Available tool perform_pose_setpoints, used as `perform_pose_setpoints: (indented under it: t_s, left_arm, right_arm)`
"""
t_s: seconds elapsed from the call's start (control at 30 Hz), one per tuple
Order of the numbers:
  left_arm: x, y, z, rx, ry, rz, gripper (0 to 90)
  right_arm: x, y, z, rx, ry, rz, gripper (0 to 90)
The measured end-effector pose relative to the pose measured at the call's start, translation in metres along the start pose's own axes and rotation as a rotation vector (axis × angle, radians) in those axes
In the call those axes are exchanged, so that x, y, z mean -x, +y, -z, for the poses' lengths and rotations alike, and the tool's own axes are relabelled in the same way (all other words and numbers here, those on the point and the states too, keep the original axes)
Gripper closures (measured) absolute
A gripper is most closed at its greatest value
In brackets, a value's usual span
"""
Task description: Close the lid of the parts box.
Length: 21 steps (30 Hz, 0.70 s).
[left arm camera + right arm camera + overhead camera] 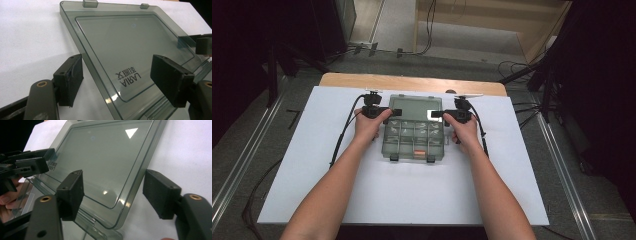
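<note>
A smoky clear compartment box point(414, 142) stands on the white sheet with its lid point(416, 106) swung open behind it. My left gripper point(391, 112) reaches in from the lid's left side and my right gripper point(438, 114) from its right. In the left gripper view the jaws of the left gripper point(120, 75) straddle the edge of the lid point(130, 42), with a gap at the pads. In the right gripper view the right gripper point(116, 190) straddles the opposite edge of the lid point(105, 157) the same way, without pressing on it. Both stand open.
The white sheet point(337, 185) covers a wooden table point(412, 81) with room on all sides of the box. Two latches point(394, 157) stick out at the box's front. Several compartments hold small parts. Cables and dark stands lie on the floor beyond.
</note>
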State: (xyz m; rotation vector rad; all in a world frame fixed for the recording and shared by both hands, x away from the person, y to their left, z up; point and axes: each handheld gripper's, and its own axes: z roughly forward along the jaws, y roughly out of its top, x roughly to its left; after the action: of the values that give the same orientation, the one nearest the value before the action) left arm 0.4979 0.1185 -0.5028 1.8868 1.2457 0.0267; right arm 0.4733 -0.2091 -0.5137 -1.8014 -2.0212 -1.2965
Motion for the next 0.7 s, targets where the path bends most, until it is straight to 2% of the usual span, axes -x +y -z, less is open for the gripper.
perform_pose_setpoints:
  t_s: [0.3, 0.4, 0.6, 0.7]
  left_arm:
    - [-0.001, 0.0005, 0.0012, 0.001, -0.011, 0.021, 26.5]
    - [-0.0006, -0.0001, 0.0007, -0.004, 0.001, 0.007, 27.3]
    - [-0.0015, 0.0003, 0.0012, -0.007, -0.001, 0.012, 29.3]
    - [-0.0025, -0.0002, 0.0005, -0.008, -0.033, 0.028, 31.8]
  right_arm:
    - [-0.0011, -0.0015, 0.0006, 0.006, -0.029, 0.017, 42.8]
    - [-0.0014, -0.0022, 0.0, 0.013, -0.035, 0.021, 43.4]
    - [-0.0004, -0.0029, 0.0003, 0.013, -0.027, 0.025, 44.0]
    - [-0.0002, -0.0038, 0.0002, 0.016, -0.019, 0.031, 44.6]
